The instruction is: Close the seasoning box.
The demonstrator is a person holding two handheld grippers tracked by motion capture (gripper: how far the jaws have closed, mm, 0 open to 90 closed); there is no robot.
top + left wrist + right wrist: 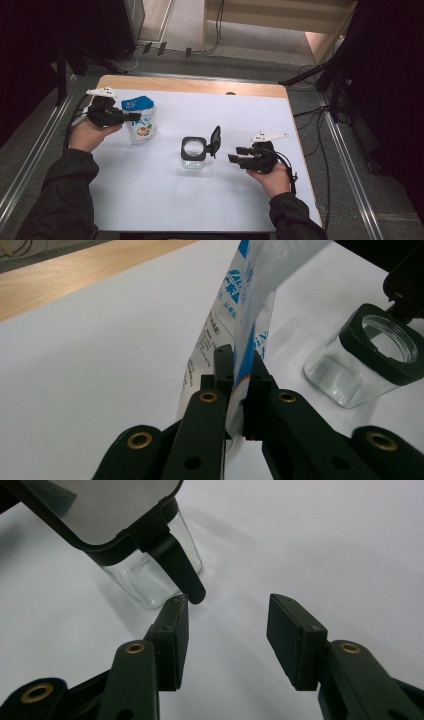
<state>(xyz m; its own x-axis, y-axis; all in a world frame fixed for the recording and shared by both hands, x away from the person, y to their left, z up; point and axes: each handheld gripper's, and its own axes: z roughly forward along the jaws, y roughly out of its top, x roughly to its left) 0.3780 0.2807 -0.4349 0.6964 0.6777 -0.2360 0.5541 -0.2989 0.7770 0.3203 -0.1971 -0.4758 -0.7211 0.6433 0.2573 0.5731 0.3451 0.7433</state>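
A white and blue pouch (140,119) stands at the left of the white table top, and my left gripper (134,117) is shut on its side. In the left gripper view both black jaws pinch the pouch (250,300) at its edge, with my left gripper (239,371) seen from behind. A clear glass jar (193,153) with a black rim stands mid-table, its hinged lid (215,140) swung open to the right. My right gripper (234,154) hovers open just right of the jar. In the right gripper view the jar (145,575) and its lid latch (180,567) lie just past my right gripper (227,612).
The white sheet (165,200) covers a wooden table whose bare strip (200,86) runs along the far edge. Metal rails and cables lie on the floor at both sides. Dark stands rise at the far right.
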